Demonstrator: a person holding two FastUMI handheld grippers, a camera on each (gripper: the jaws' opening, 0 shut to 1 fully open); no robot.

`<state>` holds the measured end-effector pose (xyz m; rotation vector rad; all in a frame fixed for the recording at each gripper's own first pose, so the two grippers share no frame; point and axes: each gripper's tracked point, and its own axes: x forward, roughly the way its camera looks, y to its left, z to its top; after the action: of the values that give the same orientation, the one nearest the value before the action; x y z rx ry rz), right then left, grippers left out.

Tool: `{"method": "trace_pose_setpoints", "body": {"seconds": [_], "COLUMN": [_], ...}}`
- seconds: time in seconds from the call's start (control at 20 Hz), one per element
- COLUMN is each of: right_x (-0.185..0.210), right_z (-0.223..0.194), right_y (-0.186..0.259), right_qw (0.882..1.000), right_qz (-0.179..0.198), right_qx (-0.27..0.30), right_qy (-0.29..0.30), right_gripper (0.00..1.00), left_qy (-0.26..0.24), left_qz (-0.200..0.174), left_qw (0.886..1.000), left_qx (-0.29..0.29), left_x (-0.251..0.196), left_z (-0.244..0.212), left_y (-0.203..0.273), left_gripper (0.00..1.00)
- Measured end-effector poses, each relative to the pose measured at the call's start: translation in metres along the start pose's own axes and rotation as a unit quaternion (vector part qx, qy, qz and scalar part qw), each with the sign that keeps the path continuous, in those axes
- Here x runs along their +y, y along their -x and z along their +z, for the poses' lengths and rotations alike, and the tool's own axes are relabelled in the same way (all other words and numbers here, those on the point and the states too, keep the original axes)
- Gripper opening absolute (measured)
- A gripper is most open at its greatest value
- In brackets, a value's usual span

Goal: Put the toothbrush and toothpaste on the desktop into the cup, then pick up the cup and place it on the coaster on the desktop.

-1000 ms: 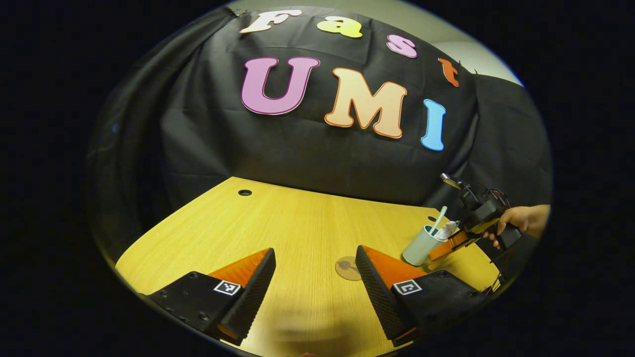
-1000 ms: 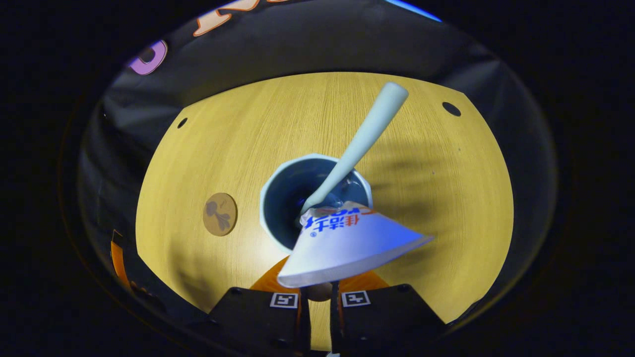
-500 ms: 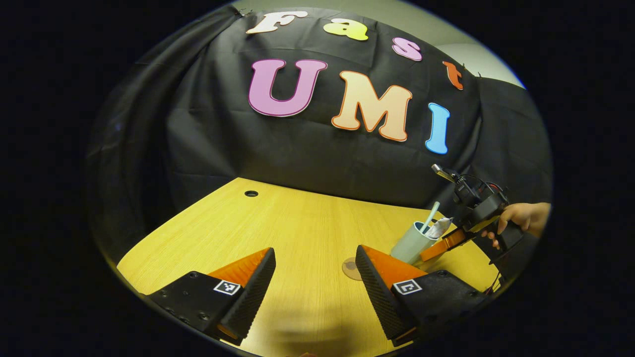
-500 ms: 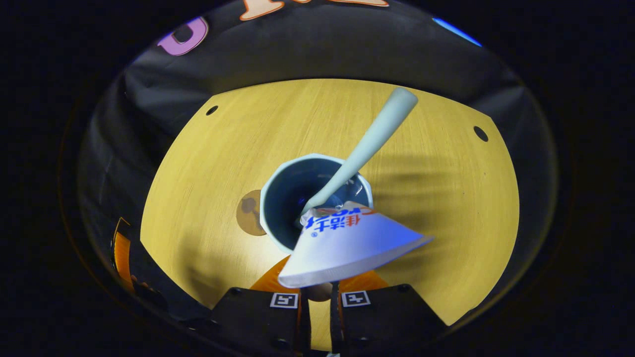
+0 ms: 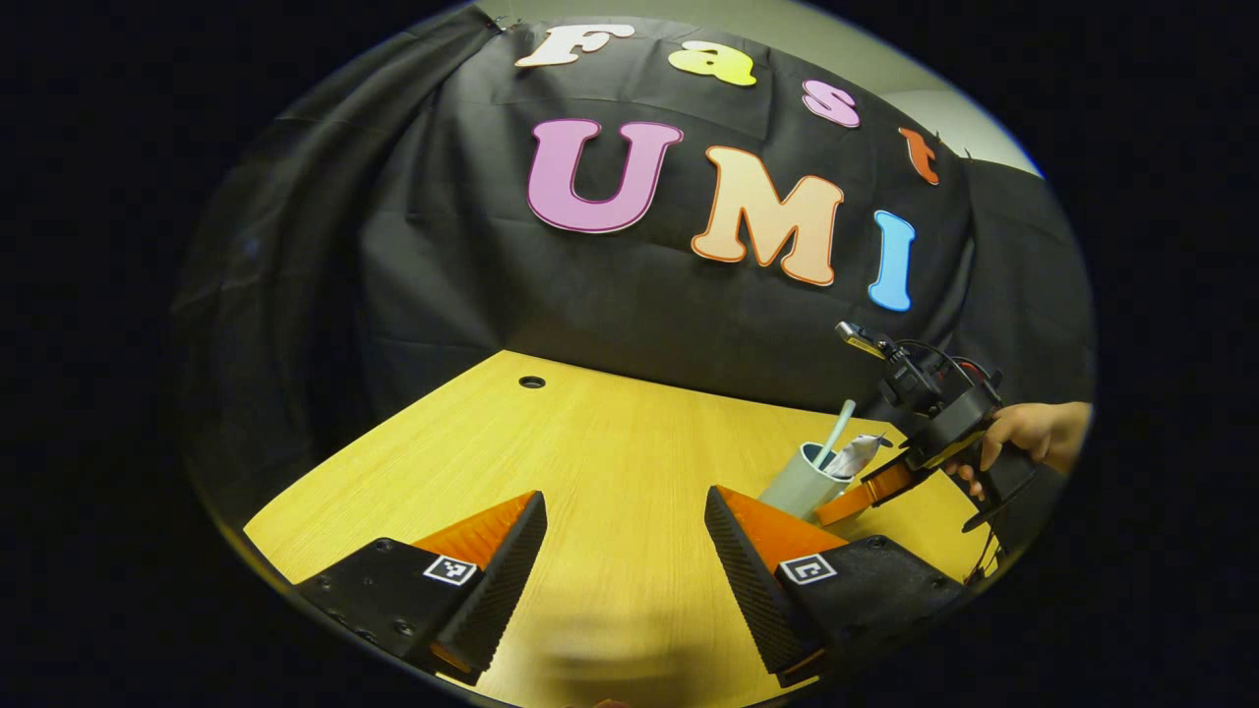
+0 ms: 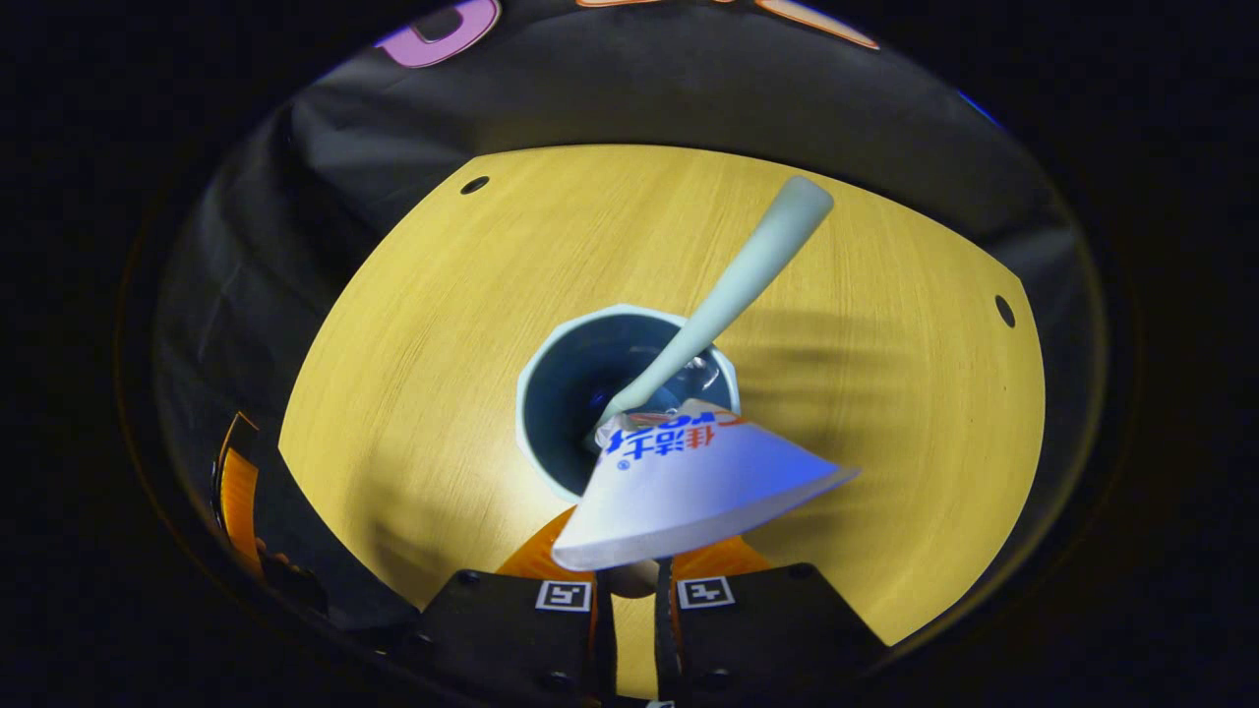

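Two of the three steps are looking finished: the toothbrush and the toothpaste are both sitting inside the cup, so you are now on the last leg, carrying the cup to the coaster. I am not finding the coaster on the worktop in the right gripper view, and my guess is that it is lying hidden under the cup, so the set-down is probably close but not yet done.

Your right gripper is holding the cup by its near rim, with the jaws drawn almost together on the wall; the flat crimped end of the toothpaste tube is fanning out just above them. In the left gripper view the cup is tilting, clamped in the right gripper, with your hand on the handle.

Your left gripper is idling low over the worktop, jaws spread wide and holding nothing.

The toothbrush is leaning against the cup's far rim, handle end sticking well out; the toothpaste is leaning against the near side.
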<state>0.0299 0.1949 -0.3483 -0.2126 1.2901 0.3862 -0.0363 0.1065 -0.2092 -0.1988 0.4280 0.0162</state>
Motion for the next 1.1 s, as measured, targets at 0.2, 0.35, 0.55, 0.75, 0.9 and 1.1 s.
{"method": "trace_pose_setpoints", "body": {"seconds": [0.2,0.35,0.55,0.75,0.9,1.1], "right_x": [0.021,0.027,0.026,0.031,0.031,0.03], "right_z": [0.005,0.0,-0.003,-0.001,0.003,-0.002], "right_y": [-0.012,-0.019,-0.018,-0.007,0.0,0.017], "right_qw": [1.0,0.998,0.997,0.996,0.995,0.994], "right_qz": [-0.003,-0.02,-0.032,-0.034,-0.029,-0.021], "right_qx": [0.008,0.019,0.022,0.012,-0.01,-0.048], "right_qy": [0.026,0.052,0.072,0.085,0.096,0.092], "right_gripper": [0.17,0.17,0.17,0.22,0.71,1.0], "left_qy": [0.006,0.007,0.01,0.009,0.005,-0.01], "left_qz": [0.018,0.028,0.035,0.031,0.02,-0.004], "left_qw": [1.0,1.0,0.999,0.999,1.0,1.0], "left_qx": [0.0,0.002,0.003,0.002,0.002,0.001], "left_x": [0.019,0.03,0.039,0.034,0.021,-0.007], "left_z": [-0.002,-0.002,-0.002,0.001,0.003,0.009], "left_y": [0.005,0.007,0.006,0.0,-0.007,-0.016], "left_gripper": [0.95,0.95,0.95,0.95,0.95,0.95]}}
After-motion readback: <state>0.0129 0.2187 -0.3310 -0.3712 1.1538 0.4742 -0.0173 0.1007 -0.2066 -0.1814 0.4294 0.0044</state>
